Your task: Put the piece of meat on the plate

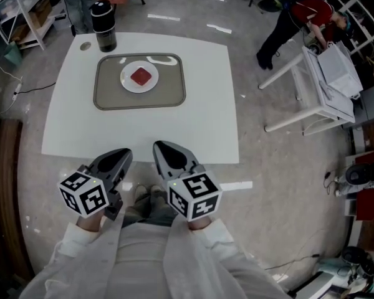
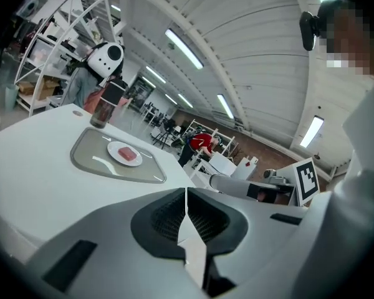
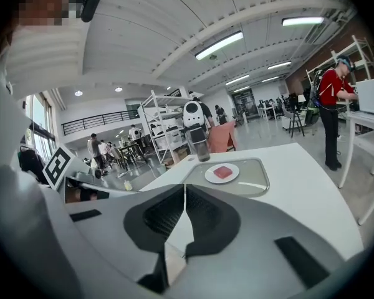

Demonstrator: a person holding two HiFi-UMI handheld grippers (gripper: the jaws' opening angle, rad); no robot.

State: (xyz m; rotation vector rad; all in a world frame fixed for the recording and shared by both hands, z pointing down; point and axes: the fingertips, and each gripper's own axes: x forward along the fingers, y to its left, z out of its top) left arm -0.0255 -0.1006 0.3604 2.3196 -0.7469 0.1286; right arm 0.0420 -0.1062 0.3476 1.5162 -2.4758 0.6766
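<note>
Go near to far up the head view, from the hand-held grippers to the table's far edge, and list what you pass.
The left hand-held gripper and right hand-held gripper side by side → bare table → tray → plate holding the piece of meat → dark tumbler.

Left tool, right tool held side by side, tips forward; jaws pressed together, empty.
</note>
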